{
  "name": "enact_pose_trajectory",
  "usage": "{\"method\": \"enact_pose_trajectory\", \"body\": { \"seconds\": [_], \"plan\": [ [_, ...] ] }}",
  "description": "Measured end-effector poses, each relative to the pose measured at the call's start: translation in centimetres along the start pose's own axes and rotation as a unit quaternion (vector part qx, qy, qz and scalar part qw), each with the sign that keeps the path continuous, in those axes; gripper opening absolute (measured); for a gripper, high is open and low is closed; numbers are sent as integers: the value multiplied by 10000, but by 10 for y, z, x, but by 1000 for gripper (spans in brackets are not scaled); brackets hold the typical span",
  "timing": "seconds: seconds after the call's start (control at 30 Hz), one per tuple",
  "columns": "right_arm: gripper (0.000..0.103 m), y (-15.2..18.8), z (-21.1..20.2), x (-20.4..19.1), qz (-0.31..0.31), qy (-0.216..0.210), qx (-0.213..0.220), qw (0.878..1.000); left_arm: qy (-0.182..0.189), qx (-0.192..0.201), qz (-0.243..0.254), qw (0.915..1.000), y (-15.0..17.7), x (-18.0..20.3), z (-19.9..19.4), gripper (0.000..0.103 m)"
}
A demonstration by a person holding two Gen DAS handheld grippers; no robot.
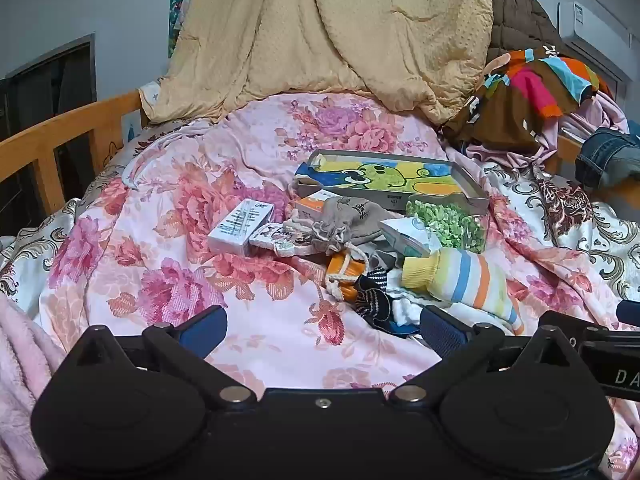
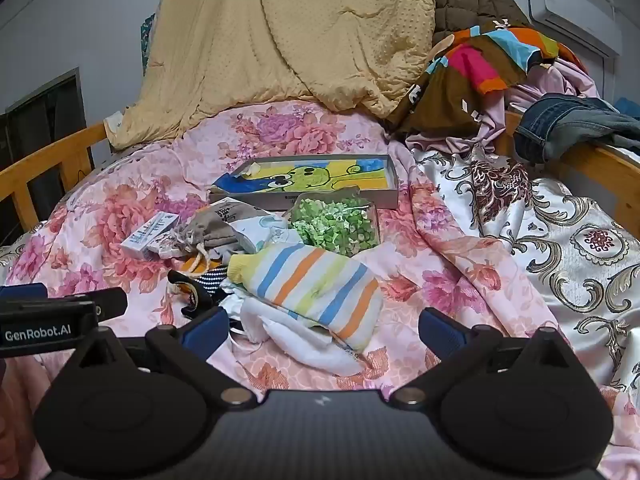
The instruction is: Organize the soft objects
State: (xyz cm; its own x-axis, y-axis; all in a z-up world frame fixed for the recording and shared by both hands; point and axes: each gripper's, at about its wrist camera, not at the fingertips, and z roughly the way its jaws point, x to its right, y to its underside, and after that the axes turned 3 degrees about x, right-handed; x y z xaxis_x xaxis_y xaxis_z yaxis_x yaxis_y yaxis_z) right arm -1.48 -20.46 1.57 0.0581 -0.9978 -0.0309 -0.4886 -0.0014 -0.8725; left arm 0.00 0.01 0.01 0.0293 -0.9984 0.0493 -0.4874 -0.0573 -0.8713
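Soft even indoor light, faint shadows, strong fisheye bending at edges.

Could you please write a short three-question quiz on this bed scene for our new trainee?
1. True or false: the right gripper is shut on the striped sock.
2. What lies inside the grey tray? A) a cartoon-print cloth B) jeans C) a white box
3. Fill in: the bag of green pieces lies between the tray and the ____ sock.

Key
1. False: both grippers, the left gripper too, are open and hold nothing.
2. A: the cartoon-print cloth is in the tray.
3. Striped.
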Motion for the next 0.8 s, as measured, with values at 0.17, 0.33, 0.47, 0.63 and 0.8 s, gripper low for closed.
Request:
{"method": "enact_pose_trajectory", "body": {
  "seconds": [0.17,0.33,0.47,0.63,0.8],
  "plan": [
    [103,0,0,0,-8,5,20,10000,4,10,-3,10000,0,0,0,102],
    [103,0,0,0,-7,6,25,10000,5,8,-7,10000,0,0,0,102],
    [103,0,0,0,-11,5,25,10000,5,4,-5,10000,0,0,0,102],
    [103,-1,-1,0,-6,2,27,10000,6,-1,-6,10000,0,0,0,102],
    [103,0,0,-1,-6,3,26,10000,10,-8,-6,10000,0,0,0,102]
  ]
}}
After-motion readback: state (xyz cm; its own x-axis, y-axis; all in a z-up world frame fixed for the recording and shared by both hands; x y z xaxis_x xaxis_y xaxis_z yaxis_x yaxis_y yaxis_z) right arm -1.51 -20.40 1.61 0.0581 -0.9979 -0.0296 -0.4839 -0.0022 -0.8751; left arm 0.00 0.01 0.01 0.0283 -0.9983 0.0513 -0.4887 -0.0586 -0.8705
